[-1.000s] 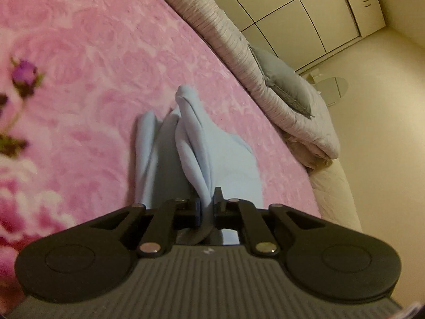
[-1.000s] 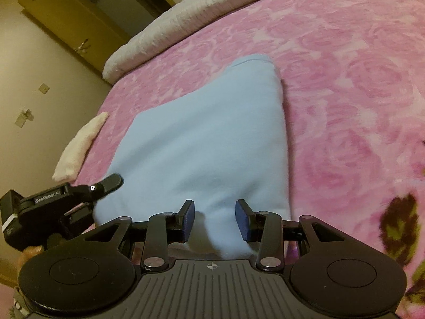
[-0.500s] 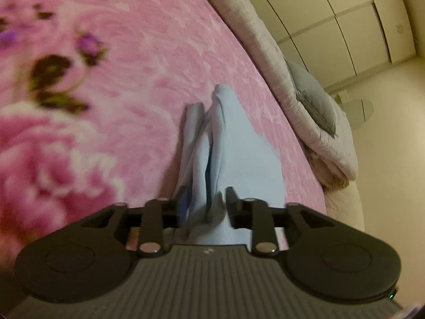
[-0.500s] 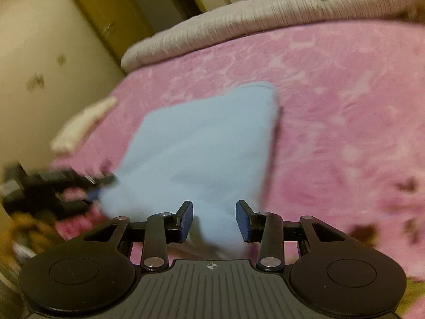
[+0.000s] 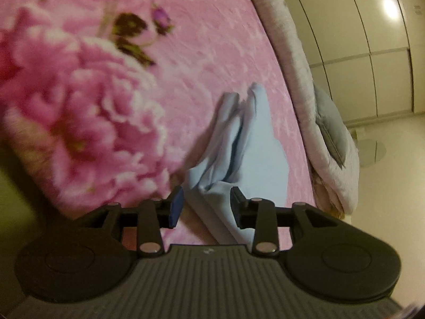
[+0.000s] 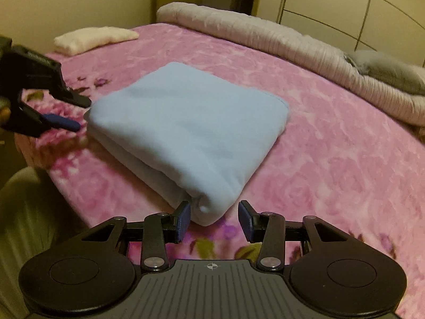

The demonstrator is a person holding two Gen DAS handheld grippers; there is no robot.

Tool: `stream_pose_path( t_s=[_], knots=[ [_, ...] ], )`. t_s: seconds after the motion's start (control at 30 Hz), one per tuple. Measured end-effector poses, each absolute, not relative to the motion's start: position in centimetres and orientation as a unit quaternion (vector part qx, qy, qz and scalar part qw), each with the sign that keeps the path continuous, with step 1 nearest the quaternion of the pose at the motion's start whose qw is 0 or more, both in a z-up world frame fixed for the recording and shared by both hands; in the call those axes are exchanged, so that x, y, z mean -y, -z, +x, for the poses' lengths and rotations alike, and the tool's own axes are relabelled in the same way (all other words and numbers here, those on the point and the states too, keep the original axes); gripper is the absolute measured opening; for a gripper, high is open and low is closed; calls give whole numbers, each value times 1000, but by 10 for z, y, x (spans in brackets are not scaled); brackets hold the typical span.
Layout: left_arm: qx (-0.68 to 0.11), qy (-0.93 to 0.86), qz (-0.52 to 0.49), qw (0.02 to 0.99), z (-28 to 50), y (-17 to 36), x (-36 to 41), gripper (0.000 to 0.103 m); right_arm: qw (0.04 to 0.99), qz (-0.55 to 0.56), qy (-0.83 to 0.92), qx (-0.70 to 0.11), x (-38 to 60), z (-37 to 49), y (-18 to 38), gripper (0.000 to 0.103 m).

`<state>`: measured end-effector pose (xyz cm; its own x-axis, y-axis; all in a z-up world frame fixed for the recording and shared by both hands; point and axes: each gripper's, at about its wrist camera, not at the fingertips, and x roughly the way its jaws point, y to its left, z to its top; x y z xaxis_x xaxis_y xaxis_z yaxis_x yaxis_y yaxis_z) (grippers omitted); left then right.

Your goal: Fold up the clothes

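The left gripper (image 5: 205, 206) is tilted, looking along the layered edge of the folded blue cloth (image 6: 186, 130), its jaws spread wide with the cloth's corner lying loose between them and nothing pinched. From the right wrist view the same gripper (image 6: 77, 114) reaches in from the left, its two fingers parted, tips just beside the cloth's left corner; whether they touch it is hard to tell. The right gripper (image 6: 213, 220) sits low and level at the cloth's near corner, jaws wide, the rounded fold just ahead of and between the pads, held by neither. The cloth (image 5: 247, 143) lies as a neat rectangular stack on the pink floral bedspread (image 6: 332, 146), near its front edge, with a rolled grey quilt (image 6: 265, 34) along the far side and a cream pillow (image 6: 93, 37) at the back left. A second ago the left jaws were clamped on a raised ridge of cloth; half a second ago they had begun to part, and now they are fully apart and the cloth has dropped flat. The right jaws were already wide then and remain so, while its camera has swung to face the stack more squarely.
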<state>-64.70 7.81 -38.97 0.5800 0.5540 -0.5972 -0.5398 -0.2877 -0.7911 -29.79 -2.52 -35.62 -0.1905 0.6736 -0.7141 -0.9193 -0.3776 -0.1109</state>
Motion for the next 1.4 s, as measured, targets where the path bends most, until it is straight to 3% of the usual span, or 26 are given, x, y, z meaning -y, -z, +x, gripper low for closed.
stream_pose_path(
  t_s=[0.17, 0.33, 0.4, 0.5, 0.6, 0.63, 0.97, 1.0, 1.1, 1.4],
  knots=[
    [37, -446, -674, 587, -638, 391, -77, 44, 528, -350, -754, -173, 24, -300, 362, 44],
    [57, -442, -677, 586, -623, 399, -86, 41, 530, -354, -754, -162, 24, -300, 358, 44],
    [56, -445, -663, 599, -619, 397, -88, 22, 526, -357, -755, -158, 23, -301, 359, 44],
    [45, -444, -643, 622, -619, 392, -91, 17, 510, -357, -767, -155, 23, -304, 360, 42],
    [39, -449, -624, 638, -624, 384, -91, 14, 507, -362, -771, -129, 25, -307, 360, 14],
    [37, -451, -617, 644, -626, 381, -91, 14, 504, -365, -773, -120, 26, -307, 358, 14],
    [6, -479, -605, 635, -630, 414, -88, 16, 467, -426, -772, -69, 23, -330, 375, 14],
    [-4, -482, -599, 639, -628, 409, -91, 16, 463, -435, -770, -66, 23, -332, 378, 20],
    [-51, -491, -563, 663, -620, 387, -92, 19, 461, -416, -776, -110, 17, -327, 370, 33],
    [-138, -510, -437, 728, -588, 321, -79, 28, 513, -222, -778, -288, 9, -270, 329, 34]
  ],
)
